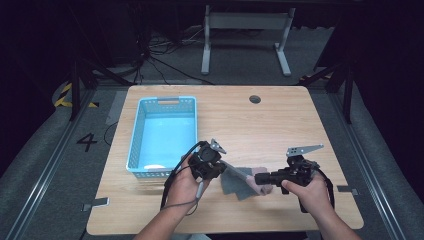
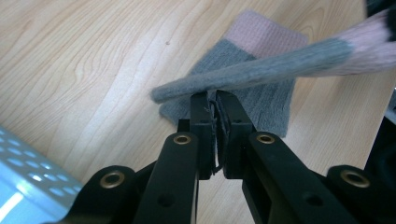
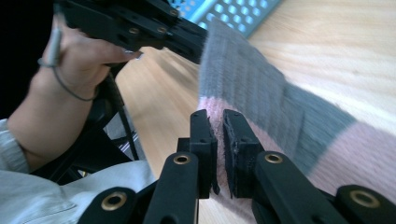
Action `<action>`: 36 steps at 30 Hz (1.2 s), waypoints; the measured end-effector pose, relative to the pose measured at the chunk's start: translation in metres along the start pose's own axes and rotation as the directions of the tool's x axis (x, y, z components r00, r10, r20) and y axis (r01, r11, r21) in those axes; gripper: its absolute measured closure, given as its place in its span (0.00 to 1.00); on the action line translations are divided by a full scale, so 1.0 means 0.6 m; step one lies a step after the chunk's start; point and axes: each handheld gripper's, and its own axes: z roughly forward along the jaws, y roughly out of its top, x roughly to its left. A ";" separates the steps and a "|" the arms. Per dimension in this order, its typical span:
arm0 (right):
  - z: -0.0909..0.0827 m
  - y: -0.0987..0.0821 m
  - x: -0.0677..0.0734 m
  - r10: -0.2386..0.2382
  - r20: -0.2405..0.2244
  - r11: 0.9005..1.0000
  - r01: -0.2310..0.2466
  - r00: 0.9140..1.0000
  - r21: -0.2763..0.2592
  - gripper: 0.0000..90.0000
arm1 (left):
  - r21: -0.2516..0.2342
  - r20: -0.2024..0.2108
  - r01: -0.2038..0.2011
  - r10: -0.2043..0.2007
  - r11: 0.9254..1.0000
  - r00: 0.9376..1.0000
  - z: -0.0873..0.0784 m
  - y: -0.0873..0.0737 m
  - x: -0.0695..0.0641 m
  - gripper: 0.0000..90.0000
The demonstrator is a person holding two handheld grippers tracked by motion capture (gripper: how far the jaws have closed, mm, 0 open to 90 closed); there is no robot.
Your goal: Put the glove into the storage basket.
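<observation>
A grey sock with a pink end [image 1: 239, 172] hangs stretched above the table between both grippers. My left gripper [image 1: 221, 162] is shut on its grey end, and the left gripper view shows the sock [image 2: 261, 70] running across just past the closed tips [image 2: 215, 99]. My right gripper [image 1: 258, 177] is shut on the pink end, with the fabric [image 3: 261, 93] pinched between its pads [image 3: 219, 122]. The left gripper [image 3: 187, 39] also shows farther off in the right gripper view. A second grey and pink sock [image 1: 240, 189] [image 2: 268, 100] lies flat on the wood underneath.
A light blue perforated basket [image 1: 132, 145] [image 2: 28, 186] [image 3: 233, 14] stands on the left half of the wooden table [image 1: 260, 125], just beyond my left hand [image 3: 70, 70]. A round cable hole [image 1: 255, 99] sits near the far edge.
</observation>
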 end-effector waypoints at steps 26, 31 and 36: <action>-0.059 -0.004 -0.091 -0.024 0.450 0.989 0.086 0.893 -0.117 0.76 | -0.009 0.002 0.002 -0.002 1.000 1.000 0.000 0.002 0.003 0.92; -0.059 0.001 -0.086 -0.040 0.447 0.989 0.101 0.893 -0.112 0.74 | -0.011 0.003 0.003 -0.003 1.000 1.000 -0.002 0.002 0.005 0.91; -0.046 0.025 -0.071 -0.090 0.446 0.991 0.126 0.890 -0.052 0.70 | -0.022 0.001 0.010 -0.010 1.000 1.000 -0.009 0.001 0.007 0.90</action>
